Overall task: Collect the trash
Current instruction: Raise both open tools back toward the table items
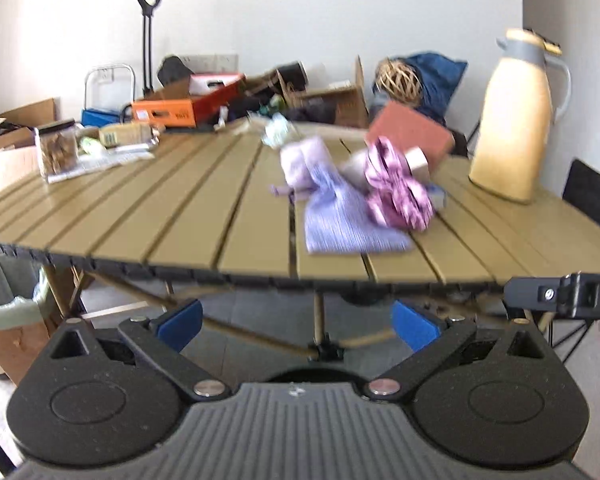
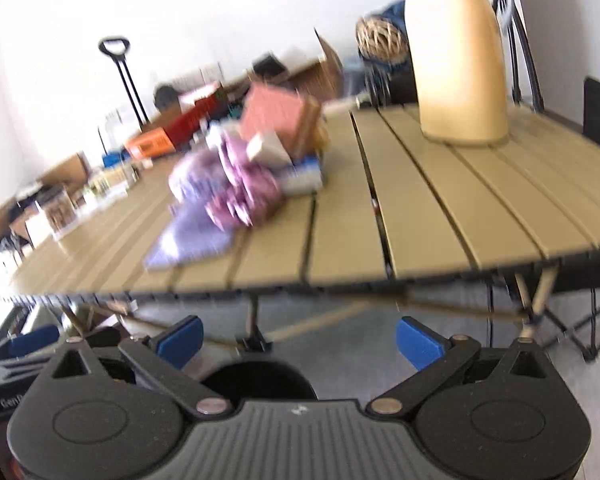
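Sitting far left, a clear jar (image 1: 58,151) with a dark lid; mid-table on the ribbed tan slatted table (image 1: 160,216), a crumpled lilac wrapper (image 1: 336,216) touches a glossy magenta wrapper (image 1: 396,184), a reddish box (image 1: 410,132) tilted behind, then a smooth cream jug (image 1: 512,120). Left gripper (image 1: 298,322) and right gripper (image 2: 298,340) hang below the table edge, both spread wide, blue pads empty.

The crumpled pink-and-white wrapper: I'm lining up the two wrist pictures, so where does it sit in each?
Left wrist: crumpled pink-and-white wrapper right of centre, on the lilac bag's right side.
Right wrist: wrapper left of centre, on the bag's upper right.
Shared landmark: the cream jug, standing right of the pile in both.
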Available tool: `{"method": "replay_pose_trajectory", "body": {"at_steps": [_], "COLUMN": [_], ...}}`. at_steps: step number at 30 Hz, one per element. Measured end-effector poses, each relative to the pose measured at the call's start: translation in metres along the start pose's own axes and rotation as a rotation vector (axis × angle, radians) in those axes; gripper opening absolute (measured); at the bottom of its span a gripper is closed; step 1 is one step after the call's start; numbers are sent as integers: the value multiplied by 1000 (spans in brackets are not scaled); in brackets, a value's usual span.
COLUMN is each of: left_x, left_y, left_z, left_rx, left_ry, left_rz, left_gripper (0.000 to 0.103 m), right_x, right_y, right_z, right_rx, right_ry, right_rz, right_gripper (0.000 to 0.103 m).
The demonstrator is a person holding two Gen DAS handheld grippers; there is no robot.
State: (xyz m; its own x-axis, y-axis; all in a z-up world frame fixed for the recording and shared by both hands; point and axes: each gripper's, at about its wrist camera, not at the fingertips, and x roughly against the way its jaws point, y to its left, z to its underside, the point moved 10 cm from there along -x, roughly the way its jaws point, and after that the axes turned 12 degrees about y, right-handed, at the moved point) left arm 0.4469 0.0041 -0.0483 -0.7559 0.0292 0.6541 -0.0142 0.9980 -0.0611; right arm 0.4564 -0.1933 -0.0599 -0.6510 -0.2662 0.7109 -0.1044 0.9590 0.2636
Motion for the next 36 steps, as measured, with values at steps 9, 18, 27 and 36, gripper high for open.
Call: {"method": "replay_pose_trajectory", "body": {"at_steps": [9,18,27,36], "left_x": [-4,-23,-50,-71], "left_y": [14,26,30,29], "left_z": [-46,-79,-103,-113], "left_rx": [13,46,59,86], "left_ry": [-66,-73,-62,-32], "left_rz": [-17,-13,-11,19], "left_gripper": [103,103,103,103], "right_x": [-4,-34,-66,-100], "right_y": [30,44,28,22], "right_z": [-56,-101,-141,-158], "right_rx": [48,75,0,-57], "right_ry": [-131,-204,-237,-185], "right_rz": [1,49,48,7], "right_gripper": [103,101,80,58]}}
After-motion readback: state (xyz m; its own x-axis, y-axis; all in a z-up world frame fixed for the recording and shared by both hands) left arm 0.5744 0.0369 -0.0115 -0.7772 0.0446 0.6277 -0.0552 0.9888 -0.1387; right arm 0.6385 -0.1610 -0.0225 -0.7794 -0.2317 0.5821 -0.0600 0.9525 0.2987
